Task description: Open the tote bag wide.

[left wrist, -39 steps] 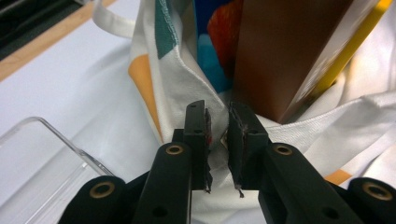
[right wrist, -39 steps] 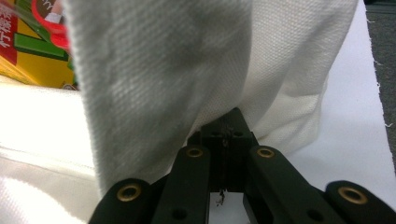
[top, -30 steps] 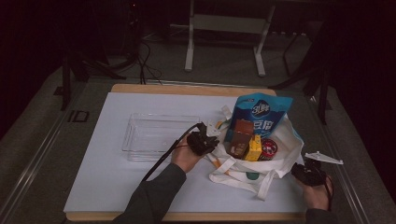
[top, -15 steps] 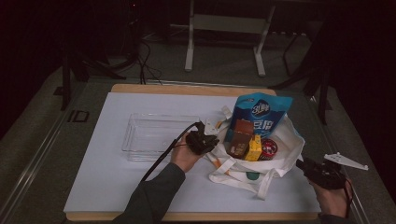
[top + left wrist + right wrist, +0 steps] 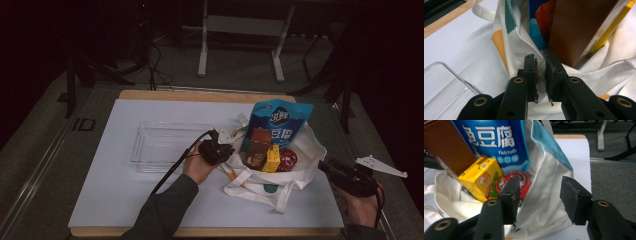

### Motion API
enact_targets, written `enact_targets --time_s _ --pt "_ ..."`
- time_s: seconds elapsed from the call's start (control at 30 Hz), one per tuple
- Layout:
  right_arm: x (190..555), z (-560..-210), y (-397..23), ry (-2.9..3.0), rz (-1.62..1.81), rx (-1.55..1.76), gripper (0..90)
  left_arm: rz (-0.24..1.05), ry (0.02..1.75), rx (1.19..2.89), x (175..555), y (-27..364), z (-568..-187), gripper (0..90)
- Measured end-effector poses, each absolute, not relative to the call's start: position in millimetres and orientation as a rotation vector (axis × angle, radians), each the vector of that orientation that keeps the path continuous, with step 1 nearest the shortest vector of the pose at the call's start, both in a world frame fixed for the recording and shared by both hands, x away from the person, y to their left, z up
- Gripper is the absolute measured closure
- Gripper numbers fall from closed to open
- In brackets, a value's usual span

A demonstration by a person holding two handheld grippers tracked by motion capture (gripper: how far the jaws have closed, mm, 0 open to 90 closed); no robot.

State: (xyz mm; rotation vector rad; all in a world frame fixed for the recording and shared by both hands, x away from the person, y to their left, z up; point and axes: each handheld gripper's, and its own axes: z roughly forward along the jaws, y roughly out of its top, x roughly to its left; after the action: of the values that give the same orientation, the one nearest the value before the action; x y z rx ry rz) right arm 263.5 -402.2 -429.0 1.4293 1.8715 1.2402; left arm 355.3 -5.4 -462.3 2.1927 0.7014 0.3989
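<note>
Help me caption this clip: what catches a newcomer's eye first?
A white cloth bag at the table's right, crammed with a tall blue snack packet, a brown box and a yellow carton. The left gripper pinches the bag's edge; the right gripper stands open beside it.

One camera is looking down from above the white table [image 5: 150, 200]; two are riding close, both facing the open white cloth tote bag [image 5: 305, 165] from opposite sides.
</note>
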Motion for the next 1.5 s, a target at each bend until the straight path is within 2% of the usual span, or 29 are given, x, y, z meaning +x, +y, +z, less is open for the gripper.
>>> enact_targets --time_s 0.17,0.2,0.23,0.27,0.33,0.6,0.83,1.07,1.3,1.5 --pt "273.8 -420.8 -393.7 1.866 1.189 1.399 49.0 0.406 0.709 2.184 356.0 -6.5 -462.1 80.5" --pt "282.0 -420.8 -391.4 1.868 1.160 1.400 54.1 0.405 0.713 2.182 356.4 -6.5 -461.8 80.8" --pt "282.0 -420.8 -391.4 1.868 1.160 1.400 54.1 0.406 0.716 2.179 356.6 -7.0 -461.9 80.8" --pt "286.2 -421.8 -390.9 1.865 1.157 1.402 58.1 0.409 0.714 2.182 356.6 -7.3 -461.9 80.9" --pt "296.3 -426.3 -390.1 1.858 1.167 1.406 71.8 0.413 0.712 2.184 356.7 -8.2 -462.3 81.3" --pt "313.7 -445.6 -386.7 1.897 1.107 1.447 82.5 0.432 0.701 2.209 357.1 -14.9 -464.1 82.4" --pt "337.7 -486.1 -387.4 1.920 1.068 1.603 84.0 0.441 0.693 2.232 357.5 -16.7 -467.2 82.8" --pt "347.8 -503.9 -389.3 1.949 0.968 1.684 84.1 0.455 0.686 2.248 356.2 -19.3 -469.4 82.8" --pt "340.3 -495.3 -386.7 1.930 0.992 1.670 81.7 0.441 0.692 2.246 357.1 -17.9 -469.2 82.8" --pt "329.4 -480.9 -388.2 1.948 1.046 1.622 70.0 0.425 0.705 2.229 357.6 -16.2 -468.3 82.4"
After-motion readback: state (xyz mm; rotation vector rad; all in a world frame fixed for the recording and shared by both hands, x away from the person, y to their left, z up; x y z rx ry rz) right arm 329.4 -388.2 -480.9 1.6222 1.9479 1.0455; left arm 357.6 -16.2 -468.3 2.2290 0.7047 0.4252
